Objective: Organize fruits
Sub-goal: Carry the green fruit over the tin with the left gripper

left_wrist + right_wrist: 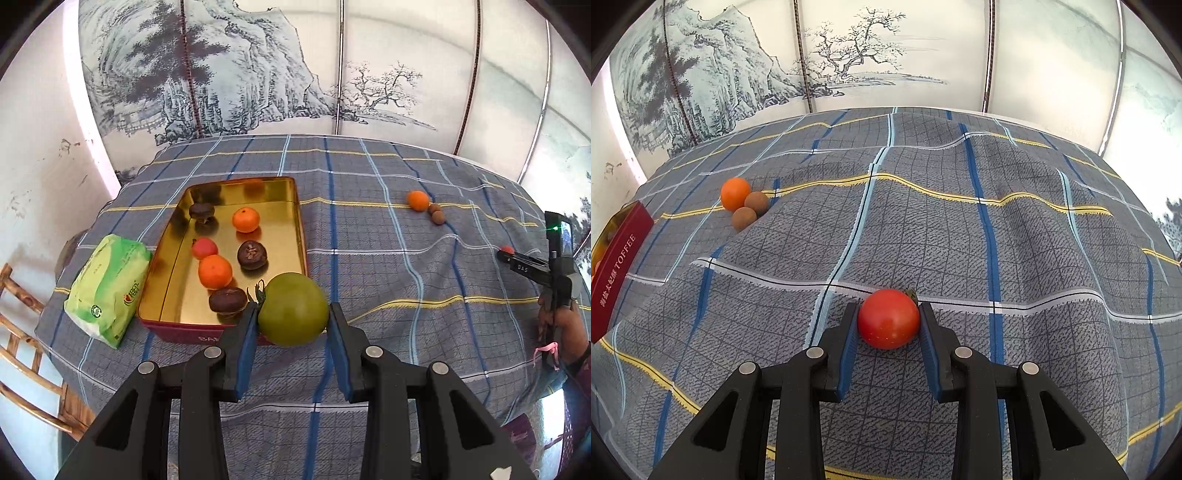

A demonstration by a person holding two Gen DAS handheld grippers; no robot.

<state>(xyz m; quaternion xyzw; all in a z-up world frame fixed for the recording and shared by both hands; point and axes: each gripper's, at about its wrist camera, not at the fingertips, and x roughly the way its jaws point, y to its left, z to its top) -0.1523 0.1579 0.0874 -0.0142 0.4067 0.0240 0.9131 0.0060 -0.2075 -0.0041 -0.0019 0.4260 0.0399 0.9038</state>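
Note:
My left gripper [292, 314] is shut on a green tomato [293, 309], held just above the near right corner of a gold tin tray [280, 192]. In the tray lie two oranges [215, 271], a red tomato [204, 248] and three dark brown fruits [252, 254]. My right gripper [888, 319] is shut on a red tomato [888, 318] low over the checked cloth; it also shows in the left wrist view [517, 258]. An orange [735, 194] and two small brown fruits [744, 218] lie together on the cloth to the far left of it.
A green tissue pack [107, 288] lies left of the tray. The tray's red side [617, 273] shows at the left edge of the right wrist view. The cloth [960, 229] is rumpled in folds. A wooden chair [26, 369] stands at the table's left. A painted screen stands behind.

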